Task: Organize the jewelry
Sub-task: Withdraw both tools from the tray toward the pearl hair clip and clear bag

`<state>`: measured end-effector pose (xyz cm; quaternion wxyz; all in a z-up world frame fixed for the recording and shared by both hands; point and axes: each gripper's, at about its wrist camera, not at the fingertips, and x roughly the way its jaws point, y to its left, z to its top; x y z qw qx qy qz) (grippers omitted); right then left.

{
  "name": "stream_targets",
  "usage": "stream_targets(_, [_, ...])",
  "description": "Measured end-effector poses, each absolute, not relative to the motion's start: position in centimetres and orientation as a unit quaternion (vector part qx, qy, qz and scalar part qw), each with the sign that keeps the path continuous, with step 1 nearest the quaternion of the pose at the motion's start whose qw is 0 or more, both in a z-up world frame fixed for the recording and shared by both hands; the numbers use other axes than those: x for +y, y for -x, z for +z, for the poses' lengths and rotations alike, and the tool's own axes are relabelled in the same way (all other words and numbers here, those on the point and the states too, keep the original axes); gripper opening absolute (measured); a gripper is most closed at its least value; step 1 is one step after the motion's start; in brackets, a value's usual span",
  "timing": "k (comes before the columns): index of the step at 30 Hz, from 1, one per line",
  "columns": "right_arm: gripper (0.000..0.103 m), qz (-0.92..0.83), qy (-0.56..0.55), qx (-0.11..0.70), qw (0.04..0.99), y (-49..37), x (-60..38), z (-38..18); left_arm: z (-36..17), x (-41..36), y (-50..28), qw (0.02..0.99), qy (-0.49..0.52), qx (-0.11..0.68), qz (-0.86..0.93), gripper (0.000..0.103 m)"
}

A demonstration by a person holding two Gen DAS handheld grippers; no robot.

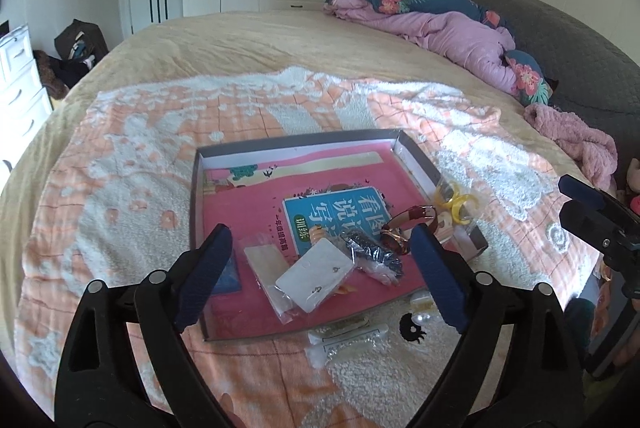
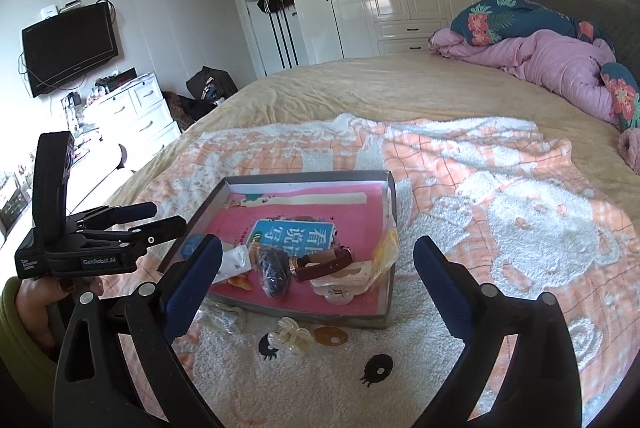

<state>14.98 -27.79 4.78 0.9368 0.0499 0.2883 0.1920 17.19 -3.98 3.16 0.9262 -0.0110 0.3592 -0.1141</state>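
Shallow tray [image 2: 382, 312] on the bed blanket, holding a watch [image 2: 324, 262], a white earring card [image 1: 316, 276] and bagged pieces. Outside it, just beside the near wall: a clear hair claw [image 2: 290, 338] and an amber disc [image 2: 330, 336]. Left gripper [image 1: 320, 278] and right gripper [image 2: 318, 288] both spread and empty; the claw lies just below the right gripper's gap, probably nearer that hand.

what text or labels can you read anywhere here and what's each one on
"GenRobot.AI": white print on the side of the black handheld left gripper.
"Data Acquisition System": tiny white print on the same gripper's body, barely legible.
"看图说话写话": large white characters on the teal book-cover panel in the shallow grey cardboard box, partly covered, seen upside down.
"训练": green oval badge on that panel.
Smaller line beneath the panel: too blurred to read.
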Motion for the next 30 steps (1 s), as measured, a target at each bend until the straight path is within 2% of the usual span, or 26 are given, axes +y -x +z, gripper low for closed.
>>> stream_targets(4, [0.098,0.194,-0.048,0.28,0.939,-14.1,-27.7,5.4,4.1,-3.9,-16.2,0.93,0.008,0.35,-0.108,0.094])
stream_targets(30, [0.099,0.225,-0.018,0.287,0.931,-10.8,-25.2,5.3,4.5,-1.4,-10.6,0.937,0.012,0.339,-0.079,0.094])
